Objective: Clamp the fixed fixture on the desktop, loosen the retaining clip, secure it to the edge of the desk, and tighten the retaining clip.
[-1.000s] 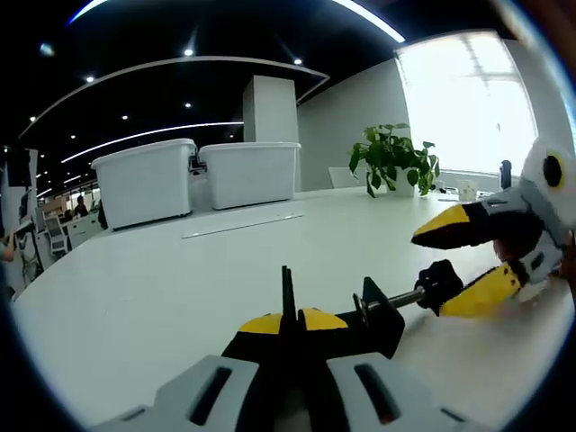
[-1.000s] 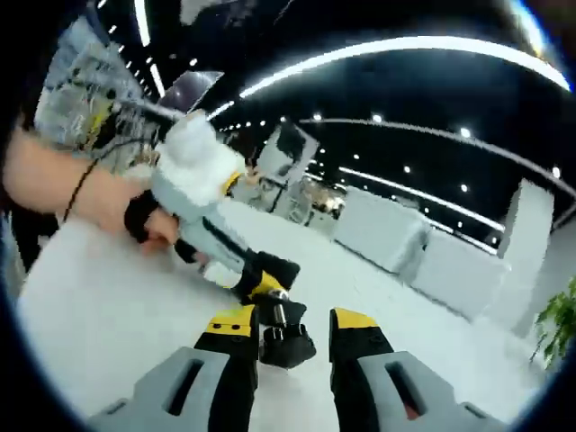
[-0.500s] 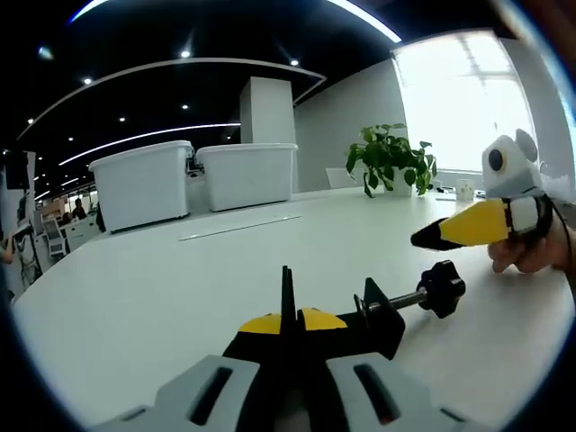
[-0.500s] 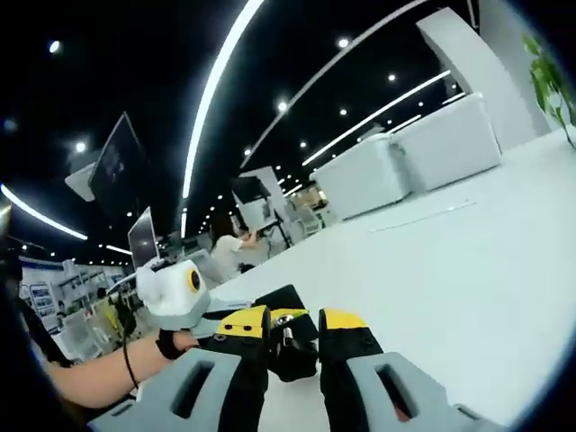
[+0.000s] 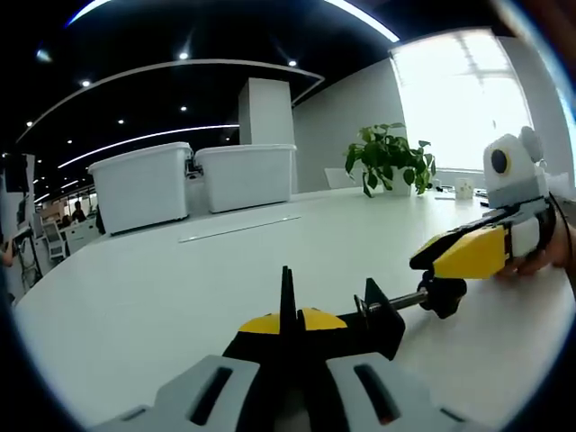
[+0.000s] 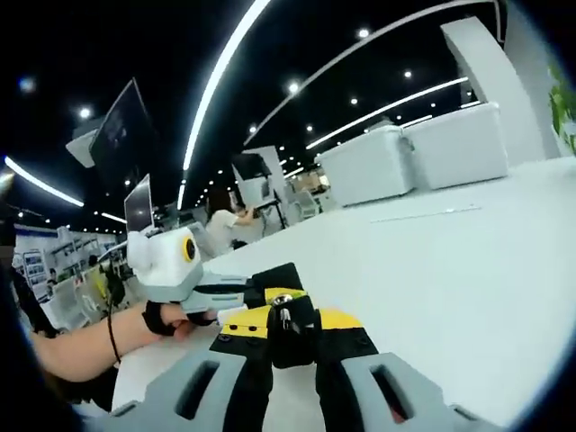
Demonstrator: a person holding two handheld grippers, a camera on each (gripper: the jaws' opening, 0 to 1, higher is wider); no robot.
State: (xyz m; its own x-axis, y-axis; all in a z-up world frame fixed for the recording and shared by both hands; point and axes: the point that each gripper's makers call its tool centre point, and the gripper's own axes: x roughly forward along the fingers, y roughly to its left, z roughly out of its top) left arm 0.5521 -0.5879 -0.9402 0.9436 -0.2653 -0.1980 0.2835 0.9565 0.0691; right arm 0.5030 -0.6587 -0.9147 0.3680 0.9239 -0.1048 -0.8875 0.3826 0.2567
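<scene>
Left gripper [image 5: 286, 317] was clamped tight, low over the desk; right gripper [image 6: 294, 326] had closed, hand [image 5: 540, 256] behind it.

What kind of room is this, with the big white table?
Probably a big open office. A long white desk, strip lights on a dark ceiling, a potted plant by the window, and people at screens farther back.
</scene>
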